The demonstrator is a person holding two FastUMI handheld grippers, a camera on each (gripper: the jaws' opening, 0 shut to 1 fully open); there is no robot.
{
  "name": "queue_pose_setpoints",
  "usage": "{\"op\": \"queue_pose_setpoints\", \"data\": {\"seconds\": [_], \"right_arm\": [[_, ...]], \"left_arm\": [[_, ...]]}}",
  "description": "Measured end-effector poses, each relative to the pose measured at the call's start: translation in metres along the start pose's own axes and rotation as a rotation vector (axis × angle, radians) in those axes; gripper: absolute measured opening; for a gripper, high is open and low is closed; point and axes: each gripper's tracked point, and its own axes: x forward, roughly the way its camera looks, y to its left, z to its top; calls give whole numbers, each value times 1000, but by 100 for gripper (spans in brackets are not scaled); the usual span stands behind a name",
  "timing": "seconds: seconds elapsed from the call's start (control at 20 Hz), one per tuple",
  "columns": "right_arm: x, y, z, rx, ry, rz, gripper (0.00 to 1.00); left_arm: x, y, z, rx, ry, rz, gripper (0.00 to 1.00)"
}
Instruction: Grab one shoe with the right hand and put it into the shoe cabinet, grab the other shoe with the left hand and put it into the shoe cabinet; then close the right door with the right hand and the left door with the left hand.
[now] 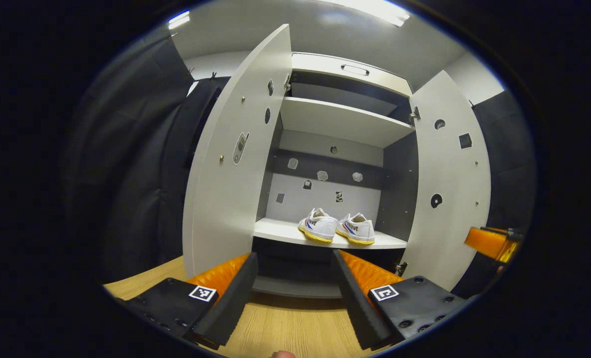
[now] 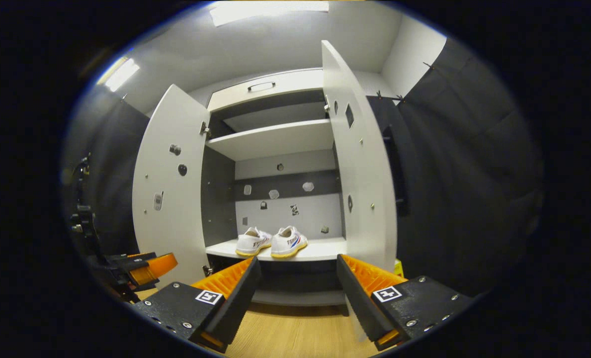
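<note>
Two shoes point(image 1: 336, 227) side by side on cabinet shelf point(image 1: 295, 233); 2 doors point(image 1: 235, 159) open; both grippers point(image 1: 295, 293) point(image 2: 297, 293) spread, empty.

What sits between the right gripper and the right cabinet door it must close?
Nothing. In the right gripper view, the open right gripper faces the right door across bare wooden floor.

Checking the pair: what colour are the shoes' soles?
Yellow soles on the white shoes, clearest in the left gripper view.
</note>
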Motion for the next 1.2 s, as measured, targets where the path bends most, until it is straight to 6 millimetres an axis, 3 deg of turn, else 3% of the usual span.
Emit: {"op": "queue_pose_setpoints", "data": {"seconds": [0.05, 0.25, 0.35, 0.45, 0.65, 0.8, 1.2], "right_arm": [[2, -27, 21, -42, -16, -49, 94], [2, -125, 103, -158, -93, -248, 94], [8, -162, 128, -226, -110, -319, 99], [24, -181, 134, -233, -92, -335, 94], [57, -186, 120, -199, -42, -286, 94], [66, -173, 109, -212, -25, -249, 94], [66, -151, 103, -163, -23, -201, 86]], "left_arm": [[-1, 1, 1, 5, -1, 4, 96], [-4, -4, 1, 49, -10, -11, 96], [-7, -9, 1, 67, -16, -25, 96], [-7, -15, -2, 64, -10, -43, 96], [-7, -18, -6, 60, 4, -49, 97], [-6, -16, -11, 75, 10, -42, 96], [-6, -19, -10, 79, -1, -58, 99]]}}
